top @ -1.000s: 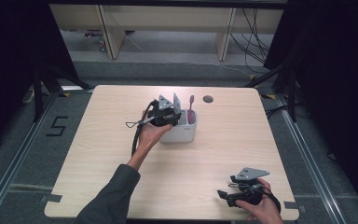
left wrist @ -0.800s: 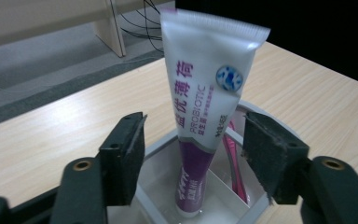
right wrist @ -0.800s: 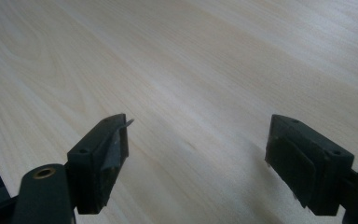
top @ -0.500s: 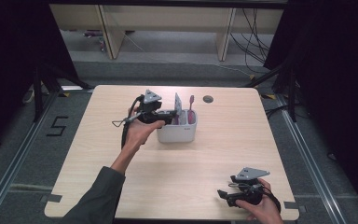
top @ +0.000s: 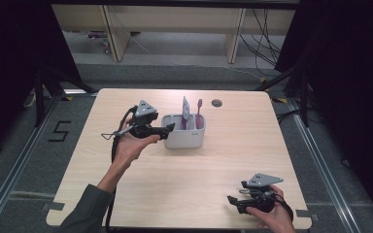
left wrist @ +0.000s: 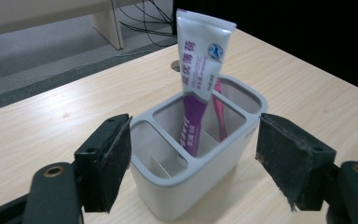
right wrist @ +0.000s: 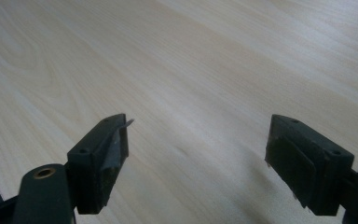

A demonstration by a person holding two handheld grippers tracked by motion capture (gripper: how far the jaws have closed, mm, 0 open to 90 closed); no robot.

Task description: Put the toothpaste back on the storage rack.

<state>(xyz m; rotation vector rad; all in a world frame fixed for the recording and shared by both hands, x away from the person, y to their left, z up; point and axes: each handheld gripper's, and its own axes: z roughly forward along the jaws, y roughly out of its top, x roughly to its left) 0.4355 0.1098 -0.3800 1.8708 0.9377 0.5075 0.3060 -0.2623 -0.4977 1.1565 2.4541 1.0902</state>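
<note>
Table [top: 184,194] of pale wood carries my grey holder [left wrist: 191,158] near its far middle. I see a toothpaste tube [left wrist: 200,60] standing tilted in its middle compartment and a pink toothbrush [left wrist: 220,112] behind it, the brush's lower end hidden. My left gripper [left wrist: 193,158] has just been opening, jaws wide, clear of the holder. My right gripper [right wrist: 198,154] gapes empty near the front edge

left tool [top: 169,128] | jaws just opened, nothing between | drawn back left from holder [top: 184,138]
</note>
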